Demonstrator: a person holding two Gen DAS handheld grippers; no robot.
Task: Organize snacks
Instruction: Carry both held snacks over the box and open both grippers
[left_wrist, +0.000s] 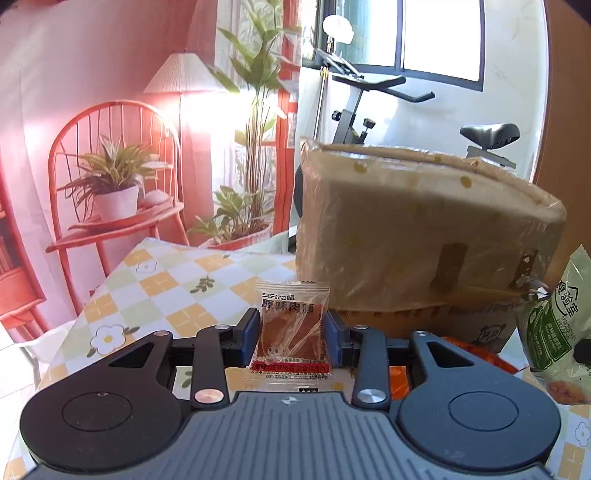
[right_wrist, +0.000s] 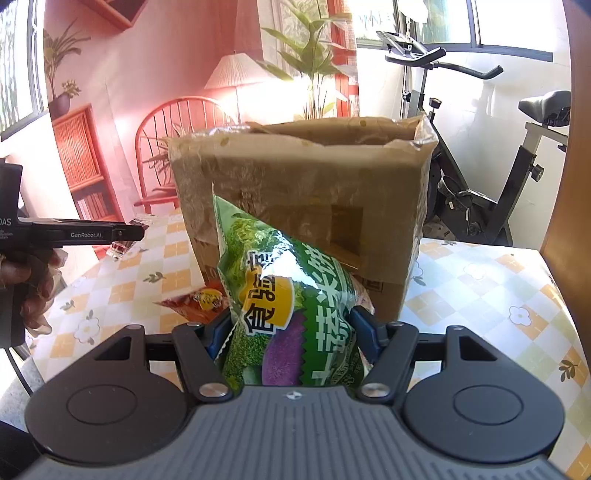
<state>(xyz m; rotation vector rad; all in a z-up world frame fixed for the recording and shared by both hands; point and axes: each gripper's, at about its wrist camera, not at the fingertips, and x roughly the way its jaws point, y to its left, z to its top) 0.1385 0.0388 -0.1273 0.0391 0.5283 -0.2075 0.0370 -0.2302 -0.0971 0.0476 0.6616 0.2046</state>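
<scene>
Snacks, left wrist view: a small clear meat-jerky packet (left_wrist: 293, 325) with Chinese lettering stands upright between the blue fingers (left_wrist: 250, 338) of the left gripper (left_wrist: 293, 336), above the table.
Left gripper state: clenched on the meat-jerky packet, both blue pads pressing its side edges.
Box, left wrist view: a tape-wrapped cardboard box (left_wrist: 417, 229) stands on the table just behind and to the right of the packet, its top open.
Table: a checked tablecloth (left_wrist: 159, 280) in yellow, pale green and white with flower prints covers it.
Right edge, left wrist view: a green snack bag (left_wrist: 557, 325) shows at the frame edge, and an orange packet (left_wrist: 476, 350) lies on the table beside the box base.
Snacks, right wrist view: the green snack bag (right_wrist: 284, 306), printed with broccoli and purple vegetables, fills the centre, tilted and raised in front of the cardboard box (right_wrist: 295, 192).
Right gripper state: the right gripper (right_wrist: 291, 332) grasps the green snack bag, its fingers closed against the bag's lower sides.
Other snack, right wrist view: the orange packet (right_wrist: 195, 299) lies on the tablecloth (right_wrist: 491, 295) at the box's foot, partly hidden by the bag.
Left side, right wrist view: the left gripper (right_wrist: 127, 236) reaches in from the left, held by a hand (right_wrist: 35, 284); the packet at its tip looks like the jerky one, though it is too small to be sure.
Background: an exercise bike (right_wrist: 491, 166) stands behind the table.
</scene>
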